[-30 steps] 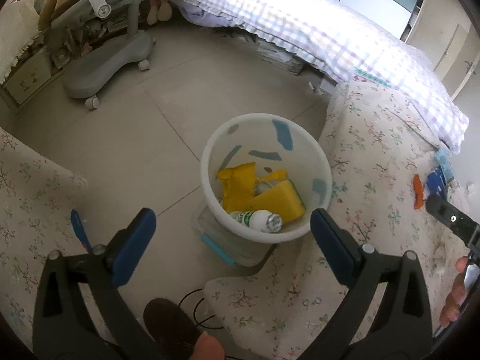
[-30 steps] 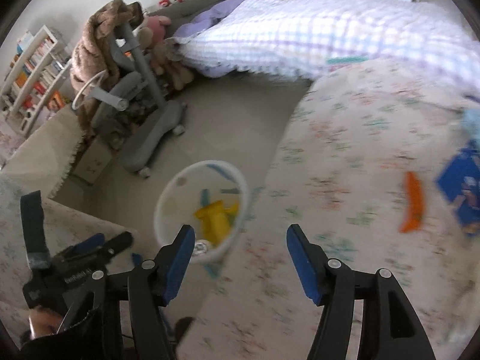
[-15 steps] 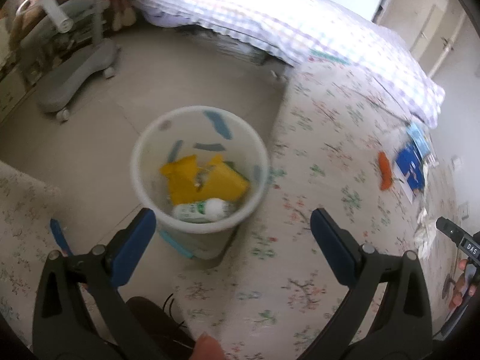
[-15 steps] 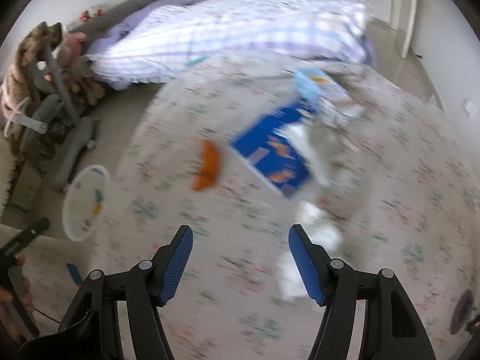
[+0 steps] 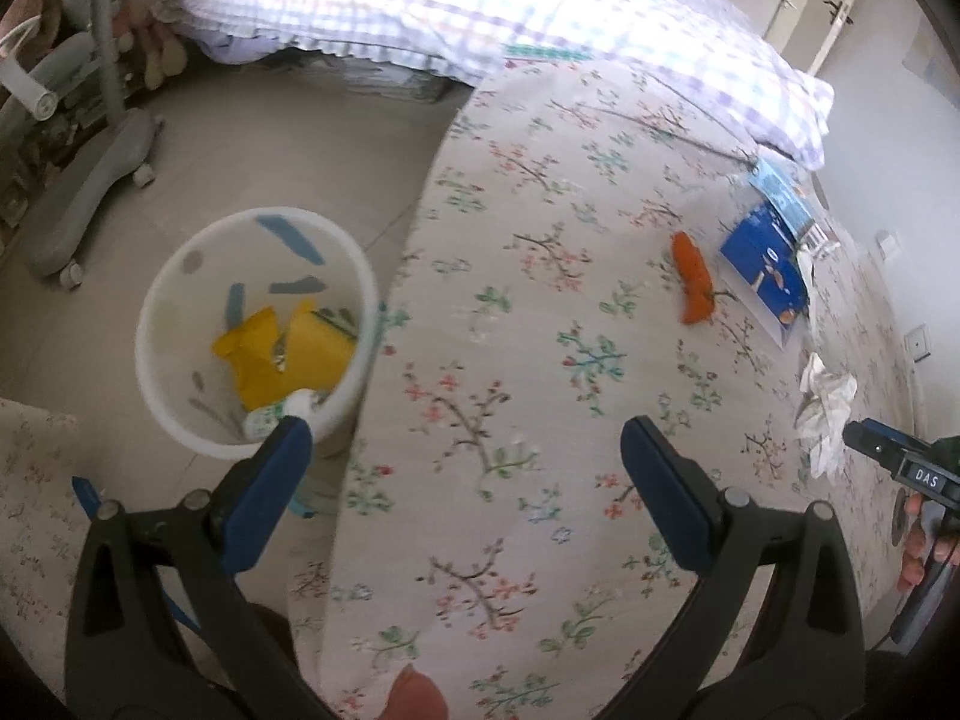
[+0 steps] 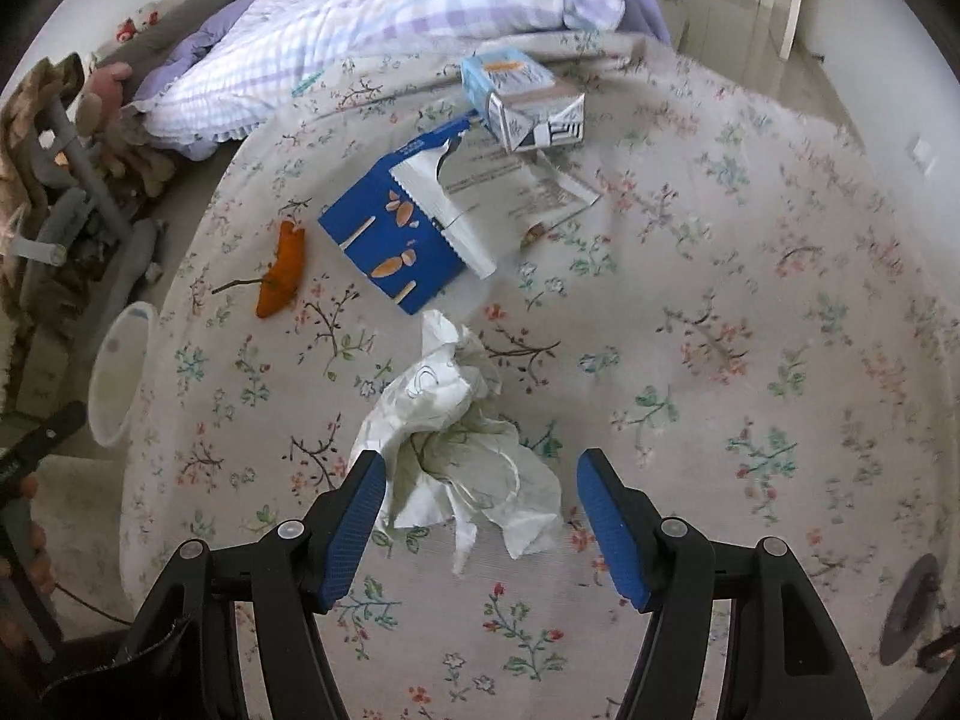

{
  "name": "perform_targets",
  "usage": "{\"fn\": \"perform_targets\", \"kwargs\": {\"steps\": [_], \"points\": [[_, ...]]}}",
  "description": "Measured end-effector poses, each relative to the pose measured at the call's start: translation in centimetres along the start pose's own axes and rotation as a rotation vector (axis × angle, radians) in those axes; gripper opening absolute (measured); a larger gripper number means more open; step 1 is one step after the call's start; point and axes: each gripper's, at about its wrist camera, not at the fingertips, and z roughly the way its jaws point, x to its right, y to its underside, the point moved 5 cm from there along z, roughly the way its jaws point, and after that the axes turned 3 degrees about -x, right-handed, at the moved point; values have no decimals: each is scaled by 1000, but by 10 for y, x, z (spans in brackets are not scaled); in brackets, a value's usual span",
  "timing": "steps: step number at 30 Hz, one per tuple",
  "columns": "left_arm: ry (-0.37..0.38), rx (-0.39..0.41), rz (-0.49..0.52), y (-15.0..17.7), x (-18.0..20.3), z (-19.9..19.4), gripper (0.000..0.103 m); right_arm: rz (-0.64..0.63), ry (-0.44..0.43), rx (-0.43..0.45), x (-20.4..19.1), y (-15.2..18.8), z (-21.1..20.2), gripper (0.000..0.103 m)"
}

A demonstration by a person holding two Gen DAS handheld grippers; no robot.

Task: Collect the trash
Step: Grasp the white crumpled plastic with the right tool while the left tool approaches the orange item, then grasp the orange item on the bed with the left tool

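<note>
A table (image 6: 780,300) under a floral cloth fills both views, with a bed (image 6: 372,18) in a checked cover beyond it at 12 o'clock. Off the table's edge, at 9 o'clock in the left wrist view, a white bin (image 5: 180,276) stands on the floor with yellow wrappers and a small bottle already in it.

On the cloth, from larger to smaller: a printed sheet (image 6: 522,186) lying flat, a blue carton (image 6: 390,240) resting on its edge, a pale blue box (image 6: 516,96) at 12 o'clock, a crumpled white paper (image 6: 456,420) nearest the camera, and an orange peel (image 6: 282,270) at 10 o'clock.

The right tongs (image 6: 480,522) are spread wide and empty, with the crumpled paper lying between the blue tips and just ahead of them. The left tongs (image 5: 462,486) are also wide and empty, hovering over bare cloth near the bin.

The step in hand looks like picking the next scrap, the crumpled paper. The next move calls for lowering the right tongs around its bulk and closing on the thickest folds without pinching the cloth, since a loose flap could slip free on the way to the bin.
</note>
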Motion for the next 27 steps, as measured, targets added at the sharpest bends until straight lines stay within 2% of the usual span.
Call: {"fn": "perform_targets", "kwargs": {"steps": [4,7,10,12,15,18,22,25,27], "points": [[16,-18,11,-2,14,7,102,13,-73,-38,-5,0,11,68],[36,-27,17,-4,26,11,102,22,-88,-58,-6,1,19,67],[46,-32,24,-5,36,14,102,30,-110,-65,-6,0,22,52],[58,-35,25,-6,44,15,102,33,-133,-68,-8,0,23,38],[74,-37,30,-7,54,17,102,33,-148,-65,-8,1,18,27],[84,-40,41,-10,66,20,102,44,-127,-12,0,-3,4,26],[58,-37,85,-18,85,29,102,106,-116,52,19,-8,-15,26],[70,-15,110,-24,101,36,93,150,-100,71,33,-13,-20,26],[96,0,128,-27,116,44,80,158,-86,73,39,-16,-19,26]]}}
